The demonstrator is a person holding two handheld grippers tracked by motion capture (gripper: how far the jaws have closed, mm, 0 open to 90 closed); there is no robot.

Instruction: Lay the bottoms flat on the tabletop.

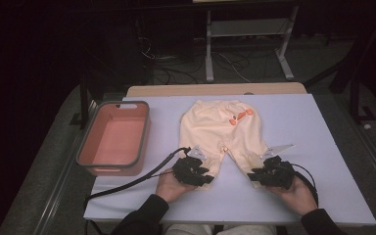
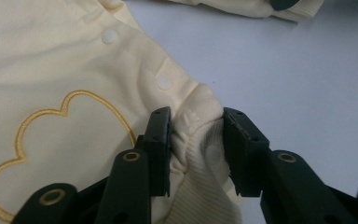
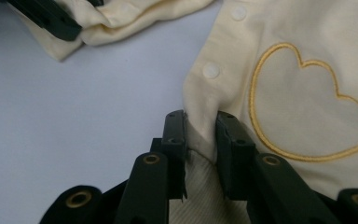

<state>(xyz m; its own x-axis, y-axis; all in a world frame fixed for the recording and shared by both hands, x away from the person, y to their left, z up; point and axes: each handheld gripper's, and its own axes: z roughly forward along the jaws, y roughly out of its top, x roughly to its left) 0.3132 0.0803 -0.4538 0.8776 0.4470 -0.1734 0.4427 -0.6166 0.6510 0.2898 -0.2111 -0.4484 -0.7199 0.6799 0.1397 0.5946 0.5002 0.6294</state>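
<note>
Pale blue table top (image 1: 293,127), dark room behind. Orange bin (image 1: 112,138) at left, prob. for the garment. Baby pants (image 1: 220,128) lie flat mid-table. Left gripper (image 1: 194,172) pinches left leg cuff; right gripper (image 1: 269,172) pinches right cuff w/ fabric bunched between pads — both ends held, likely to lift or fold evenly.

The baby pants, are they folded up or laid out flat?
Laid out flat: the baby pants lie spread on the table, waistband far, both legs apart.
</note>
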